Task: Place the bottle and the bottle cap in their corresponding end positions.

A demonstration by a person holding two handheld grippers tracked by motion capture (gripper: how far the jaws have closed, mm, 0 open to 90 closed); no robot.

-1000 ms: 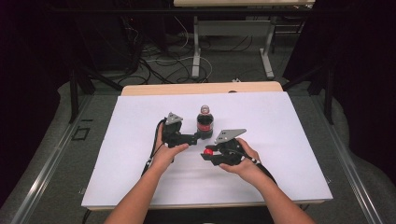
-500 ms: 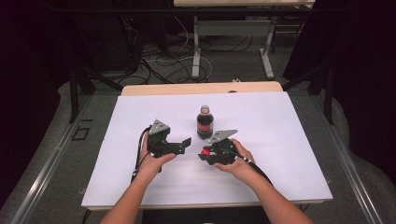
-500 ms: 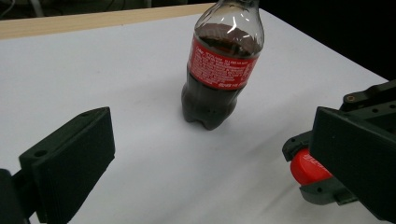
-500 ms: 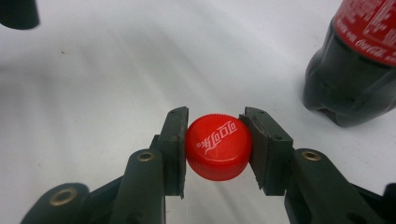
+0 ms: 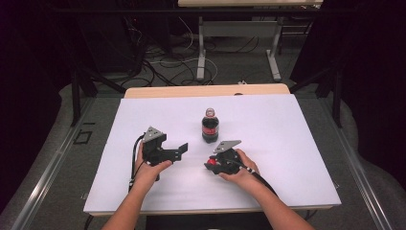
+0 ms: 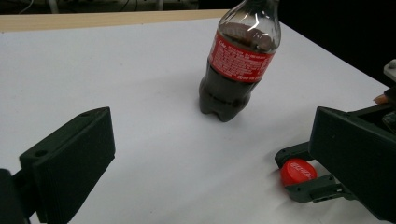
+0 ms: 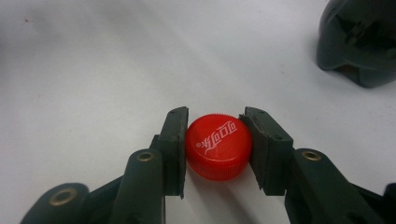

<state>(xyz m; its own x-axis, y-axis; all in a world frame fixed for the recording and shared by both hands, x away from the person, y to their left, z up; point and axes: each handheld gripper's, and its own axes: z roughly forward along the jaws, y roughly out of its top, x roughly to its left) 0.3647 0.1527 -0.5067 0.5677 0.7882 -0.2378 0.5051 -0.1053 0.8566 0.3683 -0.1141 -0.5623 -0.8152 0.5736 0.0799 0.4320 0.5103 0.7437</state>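
Note:
An uncapped cola bottle (image 5: 209,125) with a red label stands upright mid-table. It rises ahead of my left gripper (image 6: 208,133) as the cola bottle (image 6: 240,60), and its base (image 7: 357,42) sits at the upper right of the right gripper view. My left gripper (image 5: 181,149) is open and empty, to the left of the bottle and apart from it. My right gripper (image 5: 212,163) is shut on the red cap (image 7: 218,144), held by its ribbed sides, logo up, low over the white surface. The cap (image 6: 298,171) lies front-right of the bottle.
The white table top (image 5: 287,143) has a wooden strip (image 5: 206,91) along its far edge. Beyond it are a table frame and cables on the floor (image 5: 158,62). Both forearms come in over the near edge.
My left gripper has drawn back to the left, away from the bottle. My right gripper has sunk toward the table with the red cap still in it.

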